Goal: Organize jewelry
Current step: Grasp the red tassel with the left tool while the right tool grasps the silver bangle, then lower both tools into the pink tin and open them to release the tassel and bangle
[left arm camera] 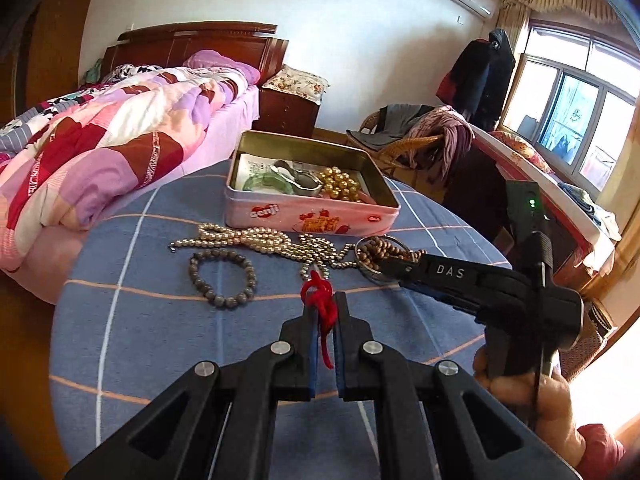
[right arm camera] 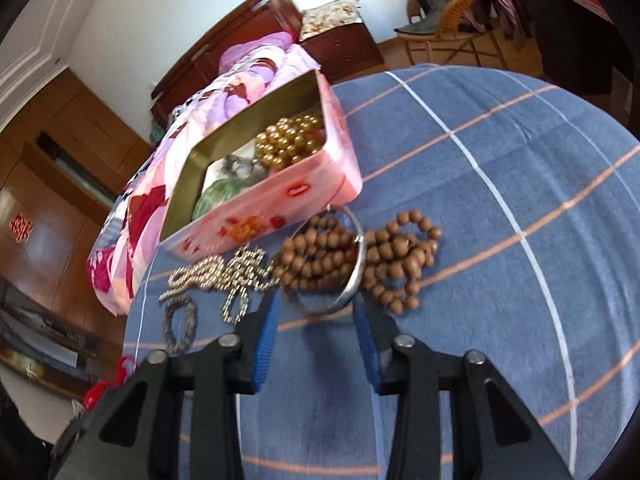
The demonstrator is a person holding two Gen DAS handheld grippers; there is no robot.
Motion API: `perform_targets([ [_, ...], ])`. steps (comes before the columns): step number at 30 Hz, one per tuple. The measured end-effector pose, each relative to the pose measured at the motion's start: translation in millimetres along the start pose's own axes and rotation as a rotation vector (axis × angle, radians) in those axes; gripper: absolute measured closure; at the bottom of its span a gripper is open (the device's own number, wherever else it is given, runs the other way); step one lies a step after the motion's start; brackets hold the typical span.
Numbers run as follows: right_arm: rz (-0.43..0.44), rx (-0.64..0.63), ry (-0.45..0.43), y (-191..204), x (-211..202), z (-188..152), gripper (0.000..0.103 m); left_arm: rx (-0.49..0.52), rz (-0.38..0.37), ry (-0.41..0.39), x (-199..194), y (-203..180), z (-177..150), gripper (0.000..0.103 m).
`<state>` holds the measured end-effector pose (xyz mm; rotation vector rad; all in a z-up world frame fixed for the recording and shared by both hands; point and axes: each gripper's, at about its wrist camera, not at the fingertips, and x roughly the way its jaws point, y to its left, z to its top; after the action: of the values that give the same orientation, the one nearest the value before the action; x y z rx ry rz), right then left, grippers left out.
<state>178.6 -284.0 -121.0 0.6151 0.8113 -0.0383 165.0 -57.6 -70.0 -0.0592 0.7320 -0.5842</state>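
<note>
My left gripper is shut on a red cord tied to a silver bead chain on the blue cloth. A pink tin behind holds gold beads and a green bangle. A grey bead bracelet lies to the left. My right gripper is open, its fingers on either side of a silver bangle that lies over brown wooden beads. The tin lies just beyond, and the right gripper also shows in the left view.
The blue checked table is round, with edges near on all sides. A bed with a pink quilt stands to the left. A wicker chair with clothes stands behind the table.
</note>
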Motion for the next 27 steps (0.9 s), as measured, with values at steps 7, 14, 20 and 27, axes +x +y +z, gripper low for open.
perform_targets([
  [7, -0.04, -0.041, -0.021, -2, -14, -6, 0.093, -0.029, 0.01, -0.001, -3, 10, -2, 0.098],
  [14, -0.057, -0.086, -0.071, -1, -44, -12, 0.093, -0.029, 0.004, -0.013, -8, 8, -3, 0.098],
  [20, -0.032, -0.093, -0.109, 7, -64, -11, 0.093, -0.022, -0.006, -0.029, -15, 4, -3, 0.098],
  [27, 0.006, -0.105, -0.149, 22, -73, 1, 0.093, -0.003, -0.008, -0.06, -19, 3, 5, 0.098],
])
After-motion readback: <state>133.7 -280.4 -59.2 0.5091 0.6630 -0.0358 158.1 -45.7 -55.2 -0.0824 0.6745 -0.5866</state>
